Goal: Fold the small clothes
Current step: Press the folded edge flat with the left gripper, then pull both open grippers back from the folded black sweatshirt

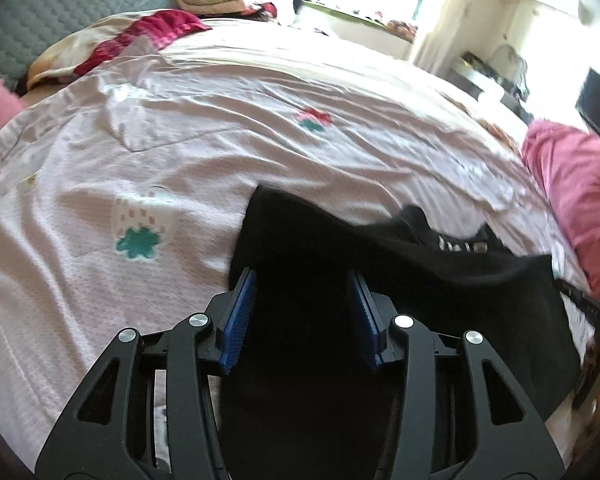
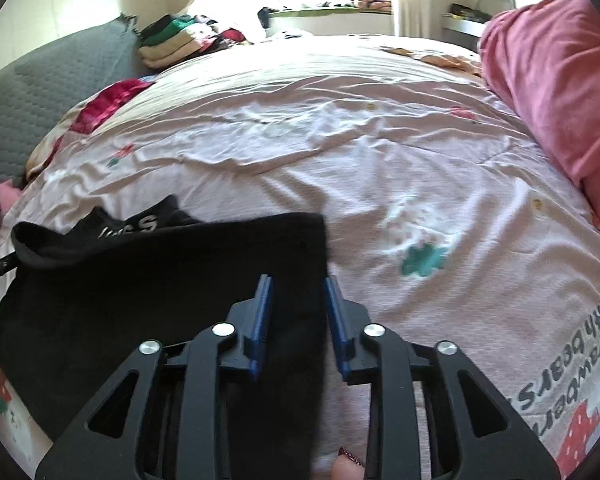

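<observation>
A small black garment point(image 1: 380, 280) with white lettering lies on the pale pink bedsheet point(image 1: 180, 140). In the left wrist view my left gripper point(image 1: 302, 280) is open, its blue pads point(image 1: 240, 312) standing over the garment's left part. In the right wrist view the same garment point(image 2: 140, 280) fills the lower left. My right gripper point(image 2: 298, 286) is open over the garment's right edge, with cloth between the pads; the right pad point(image 2: 336, 320) is over the sheet point(image 2: 380, 140).
A pink pillow point(image 2: 560, 80) lies at the right side of the bed. A stack of folded clothes point(image 2: 172, 40) and a grey quilted headboard point(image 2: 40, 92) stand at the far left. A red patterned cloth point(image 1: 140, 36) lies near them.
</observation>
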{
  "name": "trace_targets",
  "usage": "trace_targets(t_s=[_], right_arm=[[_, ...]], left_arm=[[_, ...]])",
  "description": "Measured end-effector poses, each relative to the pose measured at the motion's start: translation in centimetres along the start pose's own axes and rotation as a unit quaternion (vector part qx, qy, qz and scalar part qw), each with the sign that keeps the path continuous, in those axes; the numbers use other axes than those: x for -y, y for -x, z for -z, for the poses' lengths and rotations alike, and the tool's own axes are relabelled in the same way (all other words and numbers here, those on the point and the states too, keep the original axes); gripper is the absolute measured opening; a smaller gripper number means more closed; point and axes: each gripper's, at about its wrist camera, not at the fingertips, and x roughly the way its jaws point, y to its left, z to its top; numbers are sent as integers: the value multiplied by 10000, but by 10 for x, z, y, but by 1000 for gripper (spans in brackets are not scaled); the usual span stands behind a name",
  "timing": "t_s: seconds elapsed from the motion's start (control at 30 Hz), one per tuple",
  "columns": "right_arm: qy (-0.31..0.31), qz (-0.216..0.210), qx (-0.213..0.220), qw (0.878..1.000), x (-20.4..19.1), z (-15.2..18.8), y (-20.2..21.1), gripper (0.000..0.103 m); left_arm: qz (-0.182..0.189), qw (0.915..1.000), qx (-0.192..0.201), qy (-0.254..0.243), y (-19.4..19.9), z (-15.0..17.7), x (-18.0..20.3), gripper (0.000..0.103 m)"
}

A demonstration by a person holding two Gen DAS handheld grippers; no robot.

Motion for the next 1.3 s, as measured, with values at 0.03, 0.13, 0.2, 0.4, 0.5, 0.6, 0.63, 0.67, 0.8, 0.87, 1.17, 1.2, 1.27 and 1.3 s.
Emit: trace_targets(t_s=[0.03, 0.13, 0.2, 0.4, 0.5, 0.6, 0.63, 0.67, 0.8, 0.87, 1.17, 1.2, 1.27, 1.3], right_arm=[[-30, 1, -6, 10000, 2, 0, 1, 32], [-19, 9, 19, 10000, 4, 1, 4, 41], [30, 1, 22, 10000, 2, 1, 4, 44], [133, -82, -97, 9998, -2, 4, -3, 46], [121, -177, -122, 9997, -2, 6, -5, 40], [219, -214, -44, 9995, -6, 6, -3, 10], [284, -206, -20, 9994, -8, 6, -2, 8], [312, -184, 17, 9993, -10, 6, 0, 8], [197, -183, 297, 9992, -8, 2, 12, 6], [60, -201, 450, 9988, -4, -1, 18, 6], [-153, 178, -52, 9997, 2, 9, -6, 8], [-159, 197, -57, 9997, 2, 10, -6, 8], [-110, 292, -135, 9994, 1, 11, -7, 10], [-107, 325, -149, 9993, 0, 13, -7, 12]], left_arm=[[-16, 10000, 26, 91, 1, -1, -4, 39], [-104, 9993, 25, 365, 2, -2, -19, 40], [-106, 9987, -57, 500, 1, -2, -27, 41], [-95, 9987, -292, 417, -9, 3, -27, 47], [-149, 9989, -312, 310, -13, 7, -23, 49], [-123, 9993, -297, 206, -16, 9, -19, 26], [-76, 9994, -280, 171, -15, 8, -17, 11], [-47, 9995, -257, 151, -14, 8, -15, 6], [-104, 9999, 128, -3, 1, 3, -6, 4], [-64, 9995, 318, 4, 9, 0, -5, 4], [-387, 9992, 13, 23, -16, 9, -10, 5], [-409, 9992, -16, 6, -17, 10, -10, 5], [-477, 9988, -11, -65, -16, 11, -8, 10], [-548, 9984, -11, -108, -14, 12, -7, 13]])
